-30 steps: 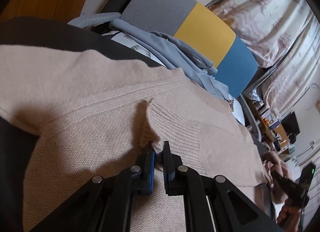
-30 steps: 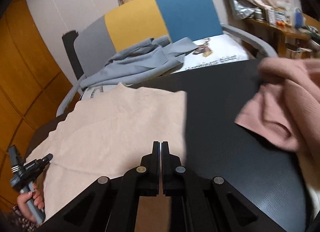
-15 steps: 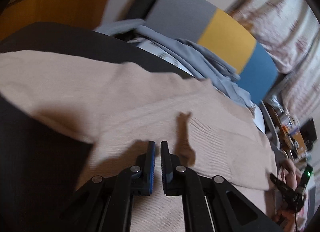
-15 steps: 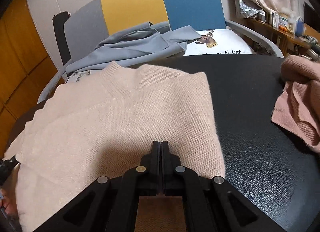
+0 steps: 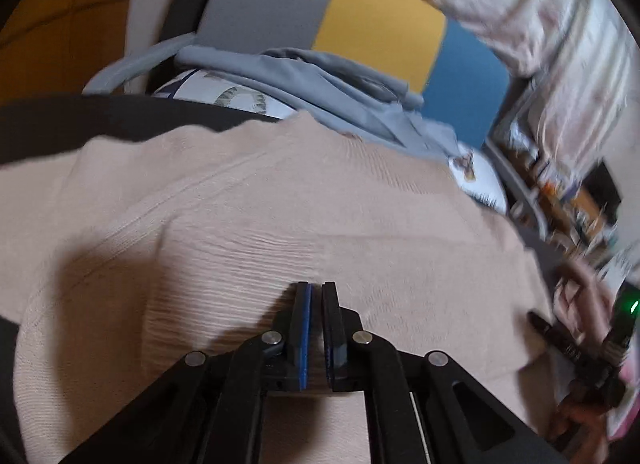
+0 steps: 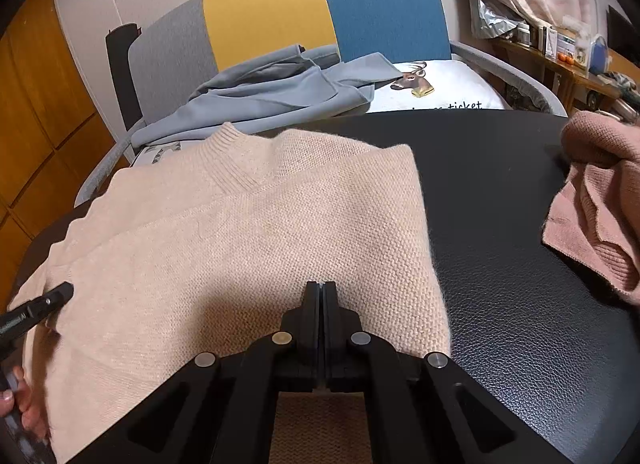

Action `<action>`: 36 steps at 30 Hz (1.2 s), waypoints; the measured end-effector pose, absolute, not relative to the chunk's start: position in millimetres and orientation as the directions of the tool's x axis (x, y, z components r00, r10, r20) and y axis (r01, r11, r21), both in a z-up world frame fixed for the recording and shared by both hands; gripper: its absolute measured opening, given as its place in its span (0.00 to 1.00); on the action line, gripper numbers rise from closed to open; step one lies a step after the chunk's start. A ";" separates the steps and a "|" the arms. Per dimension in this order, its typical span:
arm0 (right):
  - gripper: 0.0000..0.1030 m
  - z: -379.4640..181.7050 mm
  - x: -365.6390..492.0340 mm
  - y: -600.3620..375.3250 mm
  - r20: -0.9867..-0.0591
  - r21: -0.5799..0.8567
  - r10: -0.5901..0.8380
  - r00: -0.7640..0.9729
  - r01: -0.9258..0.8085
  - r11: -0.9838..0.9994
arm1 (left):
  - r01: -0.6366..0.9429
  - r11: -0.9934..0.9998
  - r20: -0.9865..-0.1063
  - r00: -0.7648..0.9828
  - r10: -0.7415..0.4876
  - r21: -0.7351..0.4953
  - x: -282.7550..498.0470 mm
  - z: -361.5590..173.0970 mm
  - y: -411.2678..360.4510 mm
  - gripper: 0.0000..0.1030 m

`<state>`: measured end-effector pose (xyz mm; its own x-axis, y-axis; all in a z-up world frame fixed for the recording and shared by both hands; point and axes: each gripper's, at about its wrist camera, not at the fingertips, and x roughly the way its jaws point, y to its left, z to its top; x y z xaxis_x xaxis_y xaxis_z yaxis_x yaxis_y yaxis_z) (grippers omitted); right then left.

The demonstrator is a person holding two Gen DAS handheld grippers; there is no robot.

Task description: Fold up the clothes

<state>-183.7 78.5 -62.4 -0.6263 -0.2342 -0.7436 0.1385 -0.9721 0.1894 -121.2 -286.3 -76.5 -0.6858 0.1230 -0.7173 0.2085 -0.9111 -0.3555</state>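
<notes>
Black linkage fingers point(image 5: 301, 328), seemingly blue-lined, silver rivets.

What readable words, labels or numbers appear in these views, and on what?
"ticket": on the white deer-print cushion on the chair, right wrist view; the letters before it are cut off by the black table edge.
Labels on the shelf items: too small to read.
Left wrist view: too blurred to read anything.

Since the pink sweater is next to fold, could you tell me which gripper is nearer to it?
Right. The right gripper rests on the beige sweater near its right edge, with bare black table before the pink sweater. The left gripper sits at the beige sweater's far left side.
</notes>
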 end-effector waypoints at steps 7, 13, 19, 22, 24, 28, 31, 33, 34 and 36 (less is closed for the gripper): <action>0.01 -63.8 -183.9 81.5 -0.740 0.210 -0.250 -0.624 0.139 -0.968 | 0.327 -0.792 -0.680 -0.718 0.147 -0.516 -92.6 -82.1 -345.1 0.02; 0.28 -40.1 -182.3 107.6 -0.676 0.318 -0.378 -0.632 0.213 -0.924 | 0.203 -0.894 -0.656 -0.744 0.124 -0.400 -95.0 -57.8 -305.1 0.09; 0.12 -28.7 -220.3 128.4 -0.706 0.261 -0.328 -0.627 0.200 -0.945 | 0.229 -0.917 -0.701 -0.710 0.072 -0.326 -99.9 -75.9 -304.9 0.10; 0.12 -41.6 -250.3 115.0 -0.750 0.218 -0.316 -0.581 0.234 -0.947 | 0.252 -0.900 -0.691 -0.719 0.073 -0.356 -95.1 -79.3 -312.7 0.10; 0.11 -52.9 -267.9 109.0 -0.776 0.207 -0.305 -0.551 0.233 -0.950 | 0.254 -0.908 -0.694 -0.718 0.055 -0.335 -94.9 -79.5 -309.2 0.10; 0.07 -58.0 -280.7 114.0 -0.768 0.183 -0.261 -0.584 0.191 -0.964 | 0.253 -0.920 -0.698 -0.715 0.031 -0.300 -96.7 -80.9 -303.0 0.10; 0.08 -51.7 -270.2 126.7 -0.750 0.215 -0.273 -0.603 0.169 -0.962 | 0.248 -0.906 -0.689 -0.722 0.063 -0.343 -96.9 -84.0 -307.3 0.10; 0.08 -40.2 -253.1 134.1 -0.725 0.258 -0.308 -0.616 0.171 -0.951 | 0.245 -0.896 -0.681 -0.727 0.084 -0.371 -95.8 -85.7 -310.7 0.10; 0.09 -34.9 -242.4 136.2 -0.715 0.276 -0.328 -0.618 0.182 -0.944 | 0.244 -0.893 -0.679 -0.729 0.089 -0.379 -96.0 -86.1 -311.6 0.10; 0.09 -30.5 -217.7 128.2 -0.719 0.280 -0.369 -0.589 0.242 -0.929 | 0.243 -0.891 -0.677 -0.730 0.092 -0.383 -96.1 -86.3 -312.1 0.10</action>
